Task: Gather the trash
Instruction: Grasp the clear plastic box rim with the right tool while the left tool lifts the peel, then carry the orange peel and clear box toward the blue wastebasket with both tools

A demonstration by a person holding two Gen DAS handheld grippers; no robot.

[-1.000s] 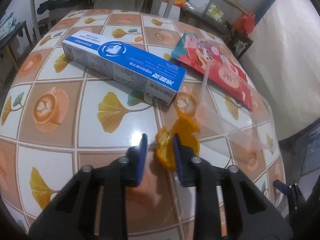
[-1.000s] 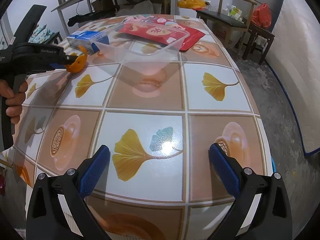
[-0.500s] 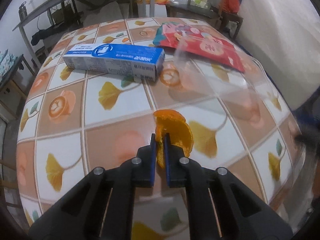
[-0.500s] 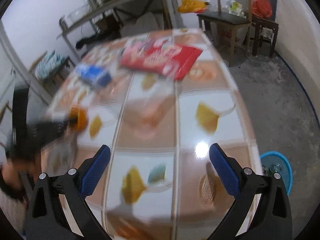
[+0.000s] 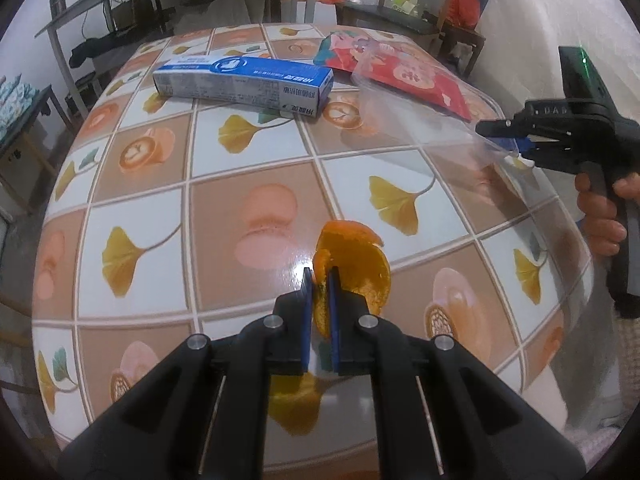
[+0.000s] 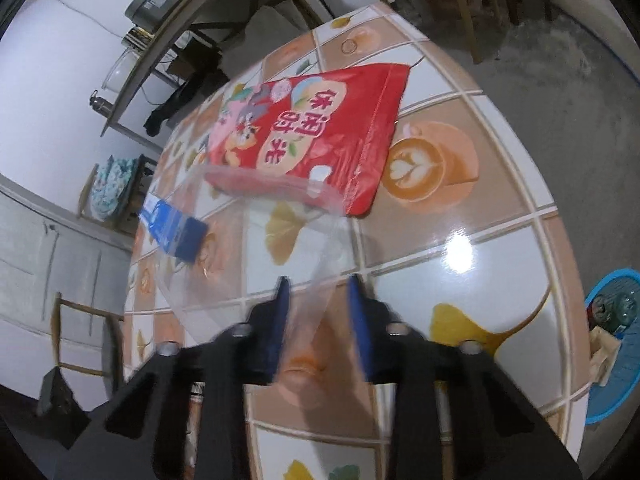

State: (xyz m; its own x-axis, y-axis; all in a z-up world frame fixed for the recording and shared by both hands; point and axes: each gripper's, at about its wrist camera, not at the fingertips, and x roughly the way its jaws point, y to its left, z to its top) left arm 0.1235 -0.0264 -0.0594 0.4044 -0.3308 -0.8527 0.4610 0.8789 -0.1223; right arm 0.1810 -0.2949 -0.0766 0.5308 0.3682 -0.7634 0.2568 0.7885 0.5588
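- the orange peel (image 5: 352, 268) has been lifted off the worktop (image 5: 160, 216) since the earlier frame and is clamped in the left claw (image 5: 320, 276).
- the right claw (image 6: 318, 292) has just been closing, jaws narrowly apart around the clear bag (image 6: 256, 248) edge.

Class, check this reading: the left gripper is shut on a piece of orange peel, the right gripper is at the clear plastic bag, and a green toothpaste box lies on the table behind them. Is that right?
One detail is wrong: the toothpaste box is blue and white, not green, as the left wrist view shows. The rest stands: the left gripper is shut on the orange peel, and the right gripper is at the clear plastic bag, its fingers having just been closing with the bag between them.
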